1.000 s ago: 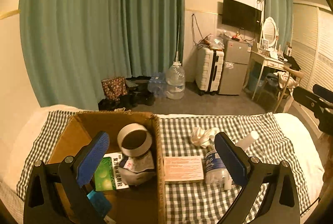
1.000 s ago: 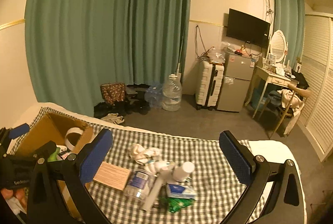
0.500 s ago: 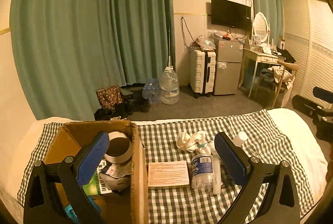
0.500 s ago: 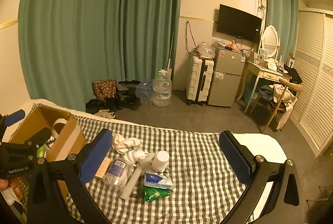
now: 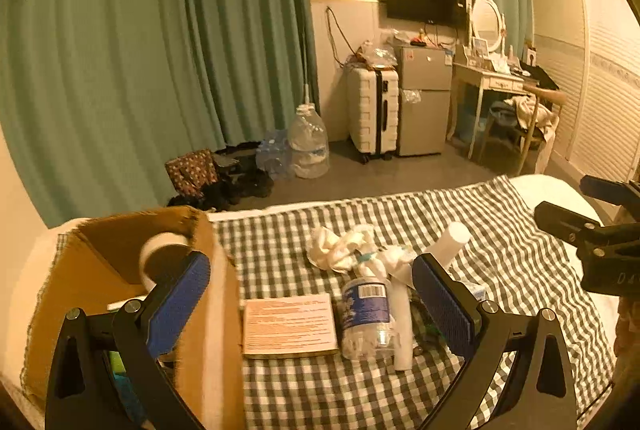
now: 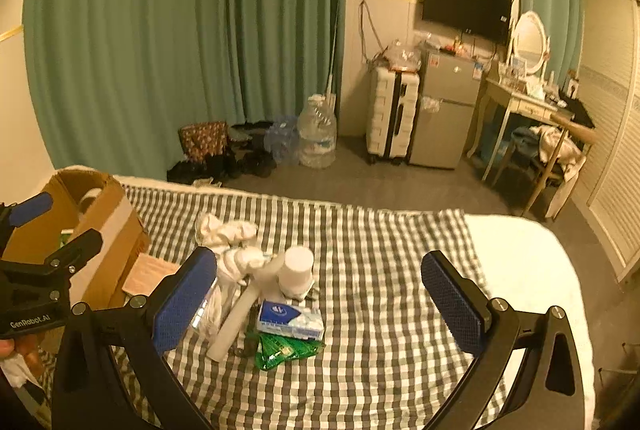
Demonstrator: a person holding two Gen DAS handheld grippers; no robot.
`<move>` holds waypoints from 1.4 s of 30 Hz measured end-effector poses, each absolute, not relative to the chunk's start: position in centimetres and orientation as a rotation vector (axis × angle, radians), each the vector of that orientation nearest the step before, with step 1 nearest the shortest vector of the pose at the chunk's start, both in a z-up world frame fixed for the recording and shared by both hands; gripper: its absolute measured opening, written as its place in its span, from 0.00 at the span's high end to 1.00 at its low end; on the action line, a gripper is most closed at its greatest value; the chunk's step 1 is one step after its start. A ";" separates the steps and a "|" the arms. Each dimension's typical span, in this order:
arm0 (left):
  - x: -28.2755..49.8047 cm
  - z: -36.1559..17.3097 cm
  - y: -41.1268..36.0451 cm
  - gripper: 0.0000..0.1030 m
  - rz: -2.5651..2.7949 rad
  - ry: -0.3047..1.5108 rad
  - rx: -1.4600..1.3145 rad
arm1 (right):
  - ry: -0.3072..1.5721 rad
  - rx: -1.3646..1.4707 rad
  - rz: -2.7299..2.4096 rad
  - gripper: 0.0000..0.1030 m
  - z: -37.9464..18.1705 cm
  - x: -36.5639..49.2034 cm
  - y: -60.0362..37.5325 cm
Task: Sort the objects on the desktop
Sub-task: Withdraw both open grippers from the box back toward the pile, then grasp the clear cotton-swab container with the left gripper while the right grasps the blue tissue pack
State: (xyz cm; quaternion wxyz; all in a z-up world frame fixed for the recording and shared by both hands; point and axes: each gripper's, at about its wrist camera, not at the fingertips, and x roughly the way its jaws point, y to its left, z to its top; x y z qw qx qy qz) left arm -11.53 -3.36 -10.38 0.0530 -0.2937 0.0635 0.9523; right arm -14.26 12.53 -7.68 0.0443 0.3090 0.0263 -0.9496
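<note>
While both grippers hang empty with jaws spread, the next pick is being chosen.
Left gripper faces the booklet beside the cardboard box; right gripper overlooks the bottle, a likely next grasp.

Booklet lies between box and bottle.

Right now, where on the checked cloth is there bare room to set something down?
Bare: the checked cloth right of the white bottle and tissue pack, up to the white bedding. Crowded: between the cardboard box and that bottle.
</note>
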 end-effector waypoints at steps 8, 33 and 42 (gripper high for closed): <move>-12.9 -14.0 -1.7 0.00 2.842 0.249 -0.967 | 0.018 1.042 -2.831 0.00 -11.7 -15.6 14.3; -15.8 -23.3 -2.1 0.00 2.724 0.131 -1.147 | -0.103 1.336 -2.561 0.00 -22.3 -20.0 11.8; -16.1 -25.2 -0.8 0.07 2.684 0.201 -1.176 | -0.179 1.411 -2.510 0.11 -24.3 -20.8 12.0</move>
